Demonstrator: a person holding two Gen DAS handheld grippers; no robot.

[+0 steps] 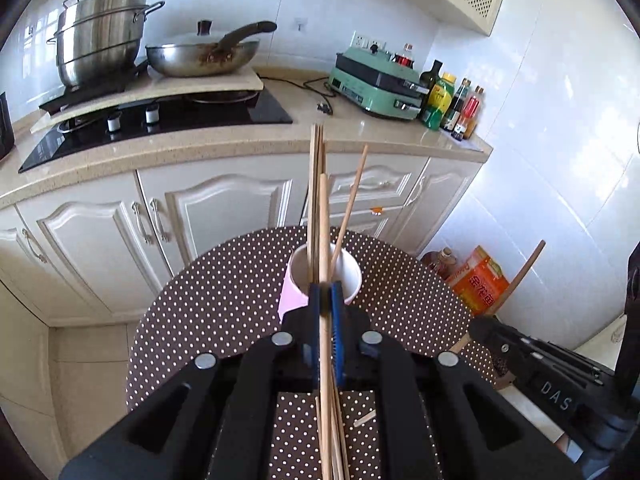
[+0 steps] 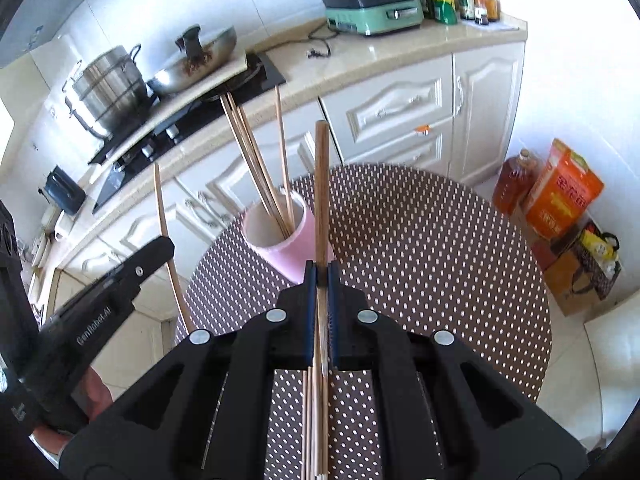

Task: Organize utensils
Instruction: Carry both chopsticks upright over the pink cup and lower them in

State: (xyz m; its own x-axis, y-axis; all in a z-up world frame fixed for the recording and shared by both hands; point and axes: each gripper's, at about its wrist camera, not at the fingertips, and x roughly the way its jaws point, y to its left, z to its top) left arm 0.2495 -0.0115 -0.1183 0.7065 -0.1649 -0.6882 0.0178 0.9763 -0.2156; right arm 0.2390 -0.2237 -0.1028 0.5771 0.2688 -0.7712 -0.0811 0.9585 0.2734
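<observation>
A pink cup point(image 1: 290, 296) stands on the round dotted table point(image 1: 224, 300) with several wooden chopsticks point(image 1: 315, 168) upright in it. My left gripper point(image 1: 325, 294) is shut on one pale chopstick point(image 1: 323, 220), just in front of the cup. In the right wrist view, my right gripper point(image 2: 321, 276) is shut on a darker chopstick point(image 2: 321, 184), to the right of the cup point(image 2: 288, 256). The left gripper point(image 2: 166, 246) shows at the left there, and the right gripper point(image 1: 478, 330) at the right of the left wrist view. Loose chopsticks point(image 2: 310, 420) lie on the table beneath the grippers.
Behind the table runs a counter point(image 1: 240, 148) with a hob, a steel pot point(image 1: 100, 40), a wok point(image 1: 200, 56), a green appliance point(image 1: 376, 84) and bottles point(image 1: 452, 100). White cabinets stand under it. An orange box point(image 2: 560, 192) and an oil bottle point(image 2: 516, 180) sit on the floor.
</observation>
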